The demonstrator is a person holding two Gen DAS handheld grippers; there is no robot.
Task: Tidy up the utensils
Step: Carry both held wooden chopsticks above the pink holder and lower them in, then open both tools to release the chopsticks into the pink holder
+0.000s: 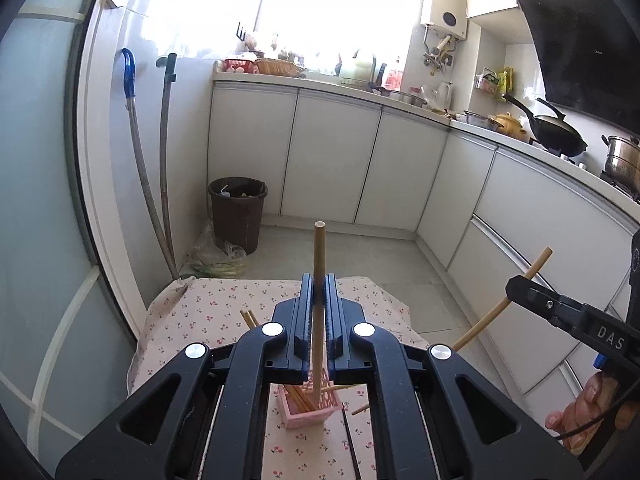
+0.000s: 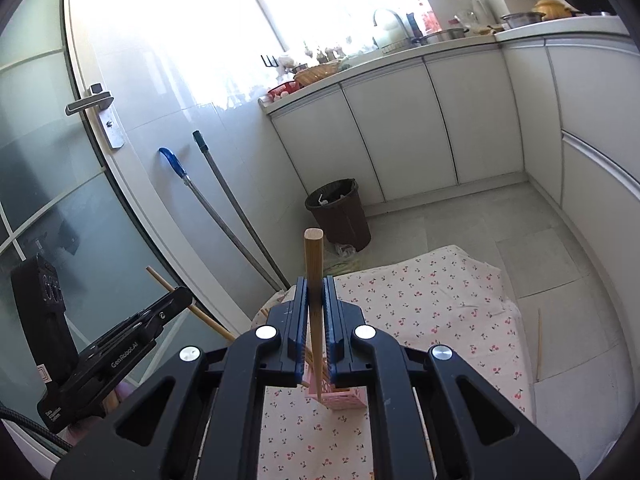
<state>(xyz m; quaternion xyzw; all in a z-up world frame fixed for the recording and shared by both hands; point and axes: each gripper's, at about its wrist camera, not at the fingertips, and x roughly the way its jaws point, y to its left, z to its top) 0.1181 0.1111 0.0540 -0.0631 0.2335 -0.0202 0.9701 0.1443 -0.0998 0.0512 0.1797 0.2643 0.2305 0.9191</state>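
My left gripper [image 1: 319, 282] is shut on a wooden chopstick [image 1: 319, 248] that stands upright between its blue pads. Below it a pink slotted holder [image 1: 320, 410] with several chopsticks sits on the cherry-print cloth [image 1: 224, 300]. My right gripper [image 2: 316, 284] is shut on a second upright chopstick [image 2: 313, 256], above the same pink holder [image 2: 346, 399]. In the left wrist view the right gripper [image 1: 514, 285] shows at the right edge with its chopstick [image 1: 538, 264] slanting. In the right wrist view the left gripper [image 2: 182, 295] shows at the left. Loose chopsticks [image 1: 359, 409] lie beside the holder.
A brown waste bin [image 1: 238, 212] and two mop handles [image 1: 150, 184] stand by the wall beyond the cloth-covered table. White cabinets [image 1: 332, 160] run along the back and right, with pots on the counter [image 1: 556, 128]. A thin stick [image 2: 539, 344] lies off the cloth's right edge.
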